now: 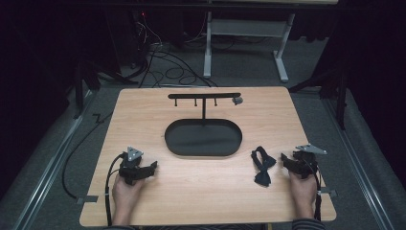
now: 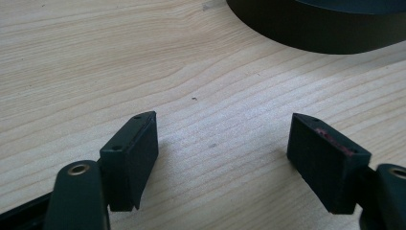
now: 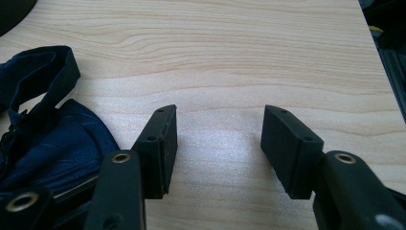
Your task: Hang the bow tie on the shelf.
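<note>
So, a light wooden table (image 1: 201, 191) with a person sitting at the near edge, one gripper in each hand. The left gripper (image 1: 152, 166) sits low on the near-left part of the table, held by the left hand (image 1: 125, 189), and in the left gripper view its jaws are spread wide with only bare wood between them, nothing pinched. The right gripper (image 1: 283, 157) is over on the near-right side in the right hand (image 1: 302, 184); its jaws are spread apart too, bare wood between them.

The only container here is a black oval tray (image 1: 203, 151) in the middle of the table. From the high view its inside looks dark and I can't make out anything lying in it. A thin post rises from the tray's far edge and carries a black crossbar (image 1: 204, 96) with a few small pegs hanging under it, so it's basically a little hanging stand. There's a small grey knob-like thing (image 1: 237, 100) at the right end of the bar; too small to tell what it is. A corner of the tray's dark wall (image 2: 306, 28) also shows at the top of the left gripper view.

A dark navy bow tie (image 1: 263, 165) with its strap looped lies flat on the table, right of the tray and just left of the right gripper. In the right gripper view it's right beside the left-hand jaw (image 3: 43, 139), not between the jaws.
</note>
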Available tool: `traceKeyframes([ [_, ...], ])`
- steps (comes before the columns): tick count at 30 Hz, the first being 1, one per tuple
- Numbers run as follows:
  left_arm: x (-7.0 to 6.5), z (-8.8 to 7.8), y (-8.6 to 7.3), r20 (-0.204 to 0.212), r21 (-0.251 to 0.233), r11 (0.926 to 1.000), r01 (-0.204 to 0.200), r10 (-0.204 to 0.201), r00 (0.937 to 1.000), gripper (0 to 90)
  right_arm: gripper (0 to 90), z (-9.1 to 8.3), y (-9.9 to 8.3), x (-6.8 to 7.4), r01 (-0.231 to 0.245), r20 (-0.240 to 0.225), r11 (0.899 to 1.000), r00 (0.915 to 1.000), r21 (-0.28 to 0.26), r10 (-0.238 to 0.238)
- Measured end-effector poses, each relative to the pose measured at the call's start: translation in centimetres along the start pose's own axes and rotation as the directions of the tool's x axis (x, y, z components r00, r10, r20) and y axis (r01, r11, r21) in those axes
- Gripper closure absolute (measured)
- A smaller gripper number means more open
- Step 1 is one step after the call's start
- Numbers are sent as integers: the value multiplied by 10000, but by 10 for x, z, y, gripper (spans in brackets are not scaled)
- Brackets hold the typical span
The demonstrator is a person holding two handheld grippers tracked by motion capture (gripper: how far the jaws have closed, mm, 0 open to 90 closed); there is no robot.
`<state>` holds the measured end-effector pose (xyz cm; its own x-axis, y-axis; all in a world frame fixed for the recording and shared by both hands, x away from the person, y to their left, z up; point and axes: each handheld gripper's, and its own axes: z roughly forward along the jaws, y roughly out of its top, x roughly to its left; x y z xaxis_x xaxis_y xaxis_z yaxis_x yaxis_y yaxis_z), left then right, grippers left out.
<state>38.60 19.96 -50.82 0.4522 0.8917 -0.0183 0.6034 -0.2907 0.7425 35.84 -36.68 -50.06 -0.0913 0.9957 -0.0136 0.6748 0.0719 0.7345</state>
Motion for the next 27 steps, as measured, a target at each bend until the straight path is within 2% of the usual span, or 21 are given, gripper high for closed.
traceKeyframes([
  [27,0,0,0,2,19,10000,-8,8,10000,265,481,0,0,1,45,-22,10000,10000,-2,-45],
])
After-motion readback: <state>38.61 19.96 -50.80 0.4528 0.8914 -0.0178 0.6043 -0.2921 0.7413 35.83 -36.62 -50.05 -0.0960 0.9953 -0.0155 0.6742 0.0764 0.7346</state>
